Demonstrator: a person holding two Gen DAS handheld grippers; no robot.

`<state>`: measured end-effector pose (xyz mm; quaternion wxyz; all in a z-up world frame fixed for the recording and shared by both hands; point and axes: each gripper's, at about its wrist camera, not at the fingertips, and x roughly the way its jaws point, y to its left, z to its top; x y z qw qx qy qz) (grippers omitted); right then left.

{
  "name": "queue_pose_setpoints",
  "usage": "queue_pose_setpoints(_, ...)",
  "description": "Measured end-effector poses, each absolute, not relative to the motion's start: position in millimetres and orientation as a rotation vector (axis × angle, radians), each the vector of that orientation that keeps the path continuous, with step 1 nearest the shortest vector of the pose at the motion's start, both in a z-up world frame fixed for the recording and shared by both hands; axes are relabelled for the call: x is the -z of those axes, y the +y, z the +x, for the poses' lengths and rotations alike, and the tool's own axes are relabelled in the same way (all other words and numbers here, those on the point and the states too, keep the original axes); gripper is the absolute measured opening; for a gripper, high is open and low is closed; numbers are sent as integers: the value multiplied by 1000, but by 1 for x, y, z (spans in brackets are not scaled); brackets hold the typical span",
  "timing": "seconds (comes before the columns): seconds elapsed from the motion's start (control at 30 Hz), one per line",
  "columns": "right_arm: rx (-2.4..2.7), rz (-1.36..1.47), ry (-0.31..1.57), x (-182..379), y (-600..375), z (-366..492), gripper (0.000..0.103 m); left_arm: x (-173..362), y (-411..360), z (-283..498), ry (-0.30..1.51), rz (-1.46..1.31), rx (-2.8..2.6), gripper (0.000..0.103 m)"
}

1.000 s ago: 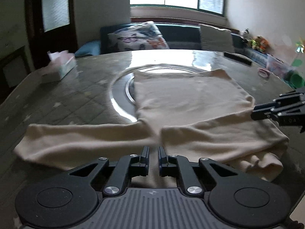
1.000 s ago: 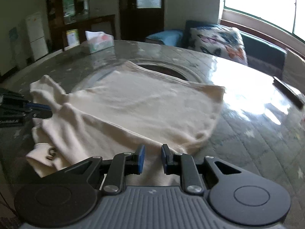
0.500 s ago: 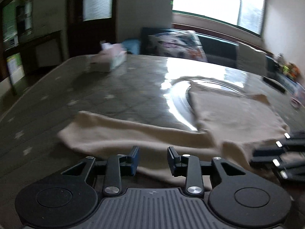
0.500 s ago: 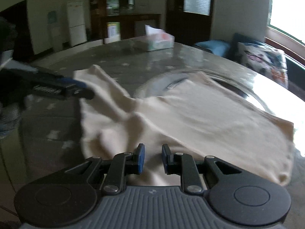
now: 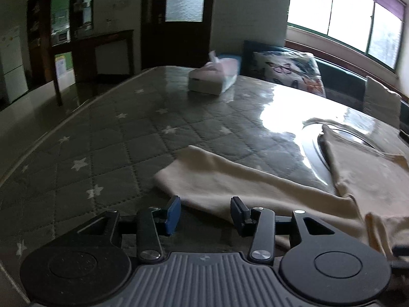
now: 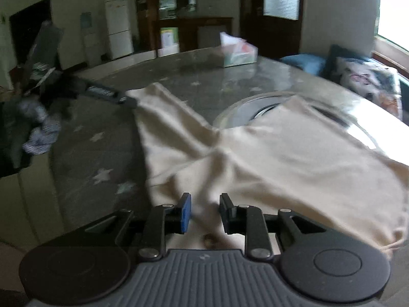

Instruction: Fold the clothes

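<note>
I'm working over the big round table (image 5: 107,138) with its grey quilted, star-printed cover. The cream top (image 6: 294,158) lies flat across it, its body over the glass turntable (image 6: 237,110) in the middle and one long sleeve (image 5: 230,179) stretched out toward the table's edge. A tissue box (image 5: 213,79) sits well apart at the far side.

Compared with a second ago, my left view has swung away from the shirt's middle to the sleeve's end, so the cuff now lies just ahead of my left gripper (image 5: 205,211). Its jaws have just been opening; they now stand spread, with the cuff's near edge showing between the tips, though nothing is pinched. I judge the sleeve fold comes next: that cuff has to be carried back over the body.

My right gripper (image 6: 203,212) now looks along the sleeve rather than across the body. Its jaws have also just been opening, a little; they stand narrowly apart above rumpled cloth near the shoulder, and I see no fabric pressed between the pads.

Both grippers tilt down toward the table. In the right view, the left gripper's tip reaches in from the left, right at the sleeve's far end, blurred.
</note>
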<state>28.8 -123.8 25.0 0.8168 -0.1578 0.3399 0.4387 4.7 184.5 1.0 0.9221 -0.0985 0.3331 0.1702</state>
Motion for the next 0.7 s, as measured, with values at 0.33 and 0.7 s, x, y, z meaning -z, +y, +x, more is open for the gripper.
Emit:
queue_pose_setpoints(0.33,-995,-319,727,-22,-109,30,27,2,201,9,690,-237,-401,49)
queue_pose_setpoints(0.7,-957,-237,758,-23,-111,50,35,5,209,10,688,-279,-413,50)
